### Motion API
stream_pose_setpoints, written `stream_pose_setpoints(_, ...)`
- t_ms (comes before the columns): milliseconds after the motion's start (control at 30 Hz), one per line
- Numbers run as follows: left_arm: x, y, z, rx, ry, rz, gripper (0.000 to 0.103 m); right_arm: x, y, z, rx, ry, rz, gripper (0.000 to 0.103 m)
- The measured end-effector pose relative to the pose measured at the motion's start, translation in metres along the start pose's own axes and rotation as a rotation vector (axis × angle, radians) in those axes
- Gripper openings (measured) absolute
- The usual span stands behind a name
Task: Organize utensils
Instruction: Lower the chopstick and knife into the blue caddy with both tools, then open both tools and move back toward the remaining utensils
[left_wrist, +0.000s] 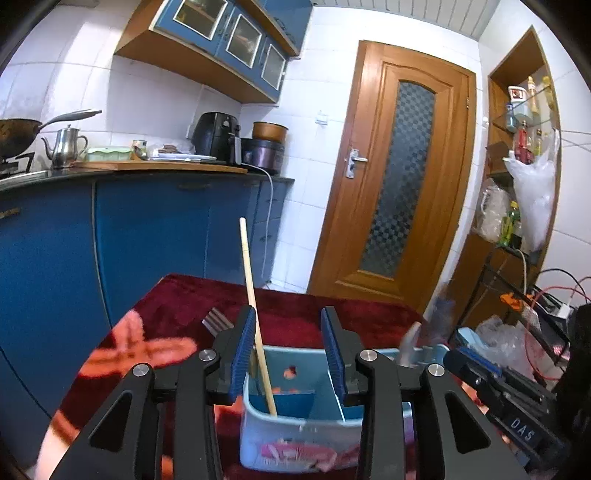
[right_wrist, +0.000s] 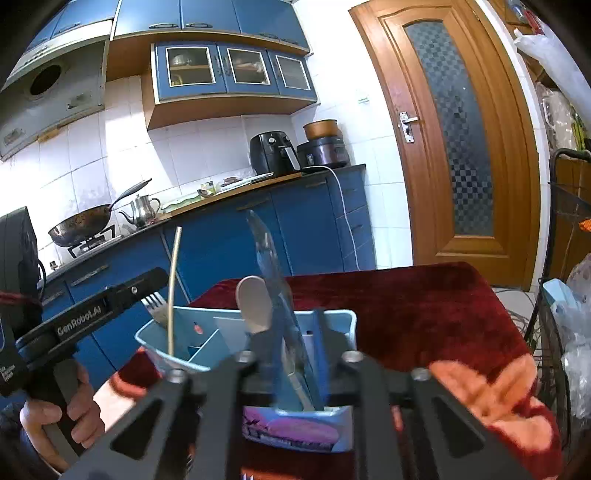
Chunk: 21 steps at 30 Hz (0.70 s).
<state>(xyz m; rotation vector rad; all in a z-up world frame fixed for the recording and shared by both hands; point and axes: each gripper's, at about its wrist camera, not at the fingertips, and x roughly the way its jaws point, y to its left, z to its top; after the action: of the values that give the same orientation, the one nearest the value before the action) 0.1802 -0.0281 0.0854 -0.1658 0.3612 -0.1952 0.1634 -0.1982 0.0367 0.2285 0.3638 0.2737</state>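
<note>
Claws both part-open: left (left_wrist: 291, 354) w/ chopstick (left_wrist: 255, 314) loose inside, right (right_wrist: 291, 350) round knife (right_wrist: 280, 291).

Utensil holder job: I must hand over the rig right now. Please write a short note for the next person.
Left gripper: open. The chopstick leans beside one pad and is not clamped.
Right gripper: open. The knife stands between its fingers, apparently not pressed.
Things: the blue holder sits on the red cloth. The chopstick and fork stand at its left end, the spoon and knife further right.
Done: four utensils are in the holder.
Left: withdraw both grippers. These views show no loose utensil.
</note>
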Motion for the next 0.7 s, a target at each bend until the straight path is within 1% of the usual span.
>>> stream_pose_setpoints(133, -0.014, -0.001, -0.004, 0.006, 0.027, -0.016, 0.038, -0.01, 0.0, 0.0, 0.029, 0.015, -0.003, 0.025)
stream_pose_setpoints(333, -0.033, -0.001, -0.011, -0.001, 0.088, -0.021, 0.038, -0.027, 0.0, -0.003, 0.074, 0.065, -0.003, 0.026)
stream_pose_setpoints(467, -0.04, 0.0, -0.018, -0.003, 0.168, -0.015, 0.038, -0.039, 0.002, -0.006, 0.077, 0.105, -0.044, 0.026)
stream_pose_setpoints(567, -0.047, 0.003, -0.024, -0.011, 0.206, -0.012, 0.038, -0.047, 0.001, -0.012, 0.081, 0.14, -0.068, 0.026)
stream_pose_setpoints(700, -0.052, 0.004, -0.033, 0.003, 0.271, 0.008, 0.038, -0.052, 0.0, -0.026, 0.054, 0.22, -0.113, 0.026)
